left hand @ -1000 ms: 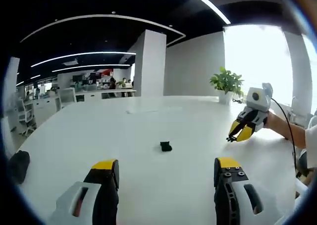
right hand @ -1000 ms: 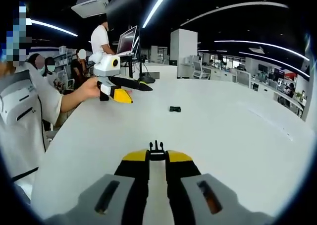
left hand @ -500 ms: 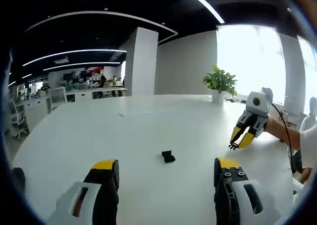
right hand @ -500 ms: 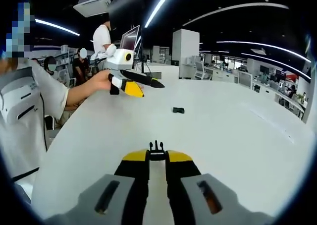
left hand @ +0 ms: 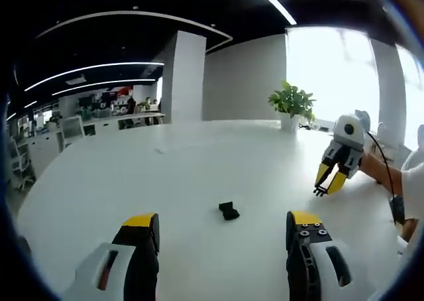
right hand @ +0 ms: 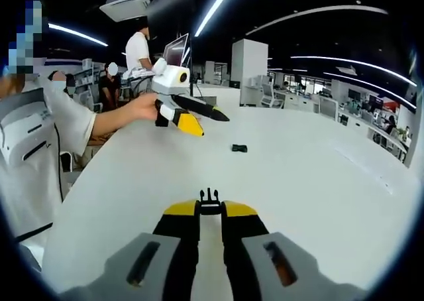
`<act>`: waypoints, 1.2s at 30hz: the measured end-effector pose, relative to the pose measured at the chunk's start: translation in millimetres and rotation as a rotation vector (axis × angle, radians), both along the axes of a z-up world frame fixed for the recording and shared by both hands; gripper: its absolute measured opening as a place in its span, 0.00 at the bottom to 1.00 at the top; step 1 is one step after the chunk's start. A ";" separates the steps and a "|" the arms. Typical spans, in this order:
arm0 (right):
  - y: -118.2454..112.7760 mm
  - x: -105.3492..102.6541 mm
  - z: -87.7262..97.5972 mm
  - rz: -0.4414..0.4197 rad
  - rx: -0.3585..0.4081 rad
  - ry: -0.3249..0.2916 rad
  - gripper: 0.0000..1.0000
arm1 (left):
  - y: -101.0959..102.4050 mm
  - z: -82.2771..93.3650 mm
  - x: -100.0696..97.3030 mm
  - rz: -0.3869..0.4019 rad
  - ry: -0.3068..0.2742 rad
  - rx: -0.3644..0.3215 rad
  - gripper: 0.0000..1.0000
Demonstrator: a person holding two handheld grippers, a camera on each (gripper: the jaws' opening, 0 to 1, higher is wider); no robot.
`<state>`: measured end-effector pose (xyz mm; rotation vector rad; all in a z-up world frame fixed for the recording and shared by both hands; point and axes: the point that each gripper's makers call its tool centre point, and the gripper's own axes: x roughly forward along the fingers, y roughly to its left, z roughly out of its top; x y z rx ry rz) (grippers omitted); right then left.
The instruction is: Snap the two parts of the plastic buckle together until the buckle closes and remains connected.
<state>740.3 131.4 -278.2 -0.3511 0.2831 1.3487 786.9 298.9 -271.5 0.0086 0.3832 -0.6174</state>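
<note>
A small black buckle part [left hand: 228, 210] lies on the white table [left hand: 165, 181], just ahead of my left gripper [left hand: 222, 220] and between the lines of its wide-open jaws. In the right gripper view that same buckle part [right hand: 239, 148] rests mid-table, with the left gripper [right hand: 213, 124] hovering open to its left, held by a person's hand. My right gripper [right hand: 210, 208] is shut on the other buckle part, a black pronged piece [right hand: 210, 196] sticking out past its tips. From the left gripper view the right gripper [left hand: 324, 185] hangs at the right over the table, pronged piece at its tip.
A potted plant [left hand: 293, 102] stands at the table's far edge by a bright window. A white column [left hand: 184, 75] rises behind. People sit and stand by a monitor [right hand: 169, 52] off the table's left side. The person's sleeve [right hand: 40, 135] is close at left.
The left gripper has come closer to the buckle part on the table, still open. The right gripper has hardly moved and still holds the pronged piece.
</note>
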 end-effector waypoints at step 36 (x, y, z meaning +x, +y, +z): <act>-5.1 -1.3 1.9 -0.004 0.016 -0.023 0.11 | -23.9 -19.1 15.4 -0.221 -0.003 0.176 0.65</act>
